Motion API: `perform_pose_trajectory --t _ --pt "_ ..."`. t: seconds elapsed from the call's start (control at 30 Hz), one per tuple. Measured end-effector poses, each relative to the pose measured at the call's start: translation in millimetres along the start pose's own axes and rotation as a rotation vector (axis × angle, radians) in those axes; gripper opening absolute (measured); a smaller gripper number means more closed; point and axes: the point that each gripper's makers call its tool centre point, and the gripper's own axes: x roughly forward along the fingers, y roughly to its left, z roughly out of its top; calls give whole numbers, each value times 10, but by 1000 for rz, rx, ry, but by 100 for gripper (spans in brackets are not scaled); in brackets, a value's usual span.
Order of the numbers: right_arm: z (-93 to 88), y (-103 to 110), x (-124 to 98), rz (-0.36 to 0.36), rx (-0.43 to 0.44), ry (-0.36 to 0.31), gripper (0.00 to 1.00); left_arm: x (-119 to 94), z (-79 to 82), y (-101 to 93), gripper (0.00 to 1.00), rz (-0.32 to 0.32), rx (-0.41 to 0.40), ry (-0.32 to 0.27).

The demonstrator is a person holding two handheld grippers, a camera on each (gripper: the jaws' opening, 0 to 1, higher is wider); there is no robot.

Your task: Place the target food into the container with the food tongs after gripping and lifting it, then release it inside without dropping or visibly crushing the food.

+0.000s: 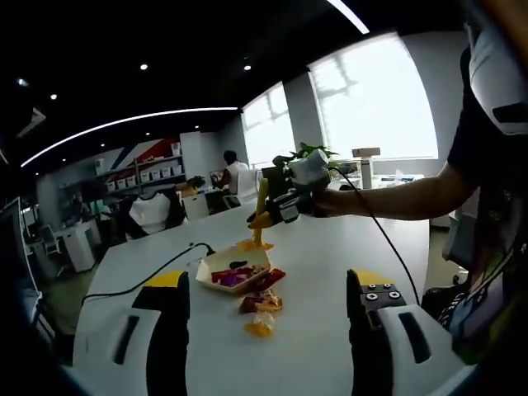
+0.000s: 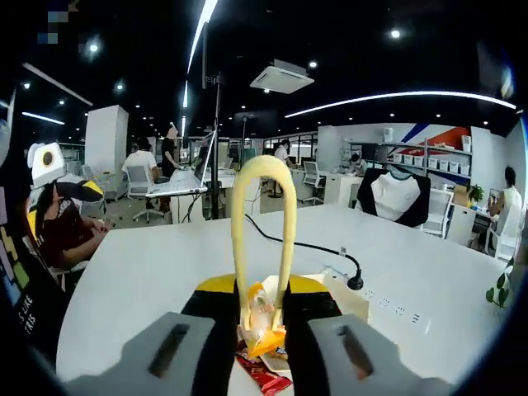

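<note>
In the left gripper view, the left gripper (image 1: 268, 326) is hanging over the white surface (image 1: 330, 247) with its fingers (image 1: 165, 330) standing wide apart and holding nothing. Ahead of the fingers and between their lines, wrapped snacks (image 1: 262, 312) are lying loose on the surface, just beside the near edge of the shallow paper container (image 1: 233, 270), which is holding dark and purple pieces. Bare surface is running off to either side of the fingers and onward to the far edge. A black cable (image 1: 140, 280) is trailing away from the container's far-left corner, toward the surface's left edge.

Beyond the container, the right gripper (image 1: 280, 208) is hovering in a person's hand (image 1: 326, 200), with the yellow food tongs (image 1: 261, 216) pointing down and an orange-wrapped snack (image 1: 254, 244) at their tips, just above the container's far rim.

In the right gripper view, the right gripper's (image 2: 262, 318) fingers (image 2: 214, 330) are pressing in on the tongs' (image 2: 262, 223) two arms, whose loop is rising ahead. The tongs are gripping the orange-wrapped snack (image 2: 262, 326) between the fingers, with the container's pale edge (image 2: 346, 299) just past the right finger and a red wrapper (image 2: 262, 375) lying below. Beyond the loop, the surface (image 2: 148, 272) is stretching wide and bare, crossed by the cable (image 2: 305, 246).
</note>
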Motion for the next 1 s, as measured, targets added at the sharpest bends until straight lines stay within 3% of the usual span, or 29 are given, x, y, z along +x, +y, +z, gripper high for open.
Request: perform_pose_trajectory --t 0.23,0.27,0.33,0.43,0.63,0.87,1.0 --pt "-54 -214 94 -54 10 34 15 -9 -21 21 83 4 -3 8" --pt "-29 -280 103 -98 -50 25 15 -8 -24 17 83 0 -2 8" --pt "-45 -307 126 -82 -31 24 15 -7 -29 14 83 -3 -3 10" --pt "-124 -464 209 -113 -38 49 15 -4 -30 23 82 0 -5 10" --pt "-402 -494 311 -104 -25 144 15 -3 -54 19 82 1 -15 14" --pt "-590 -718 337 -159 -5 179 15 -23 -66 47 82 12 -17 18" --pt "-627 -738 343 -175 12 191 15 -12 -75 49 81 11 -15 20"
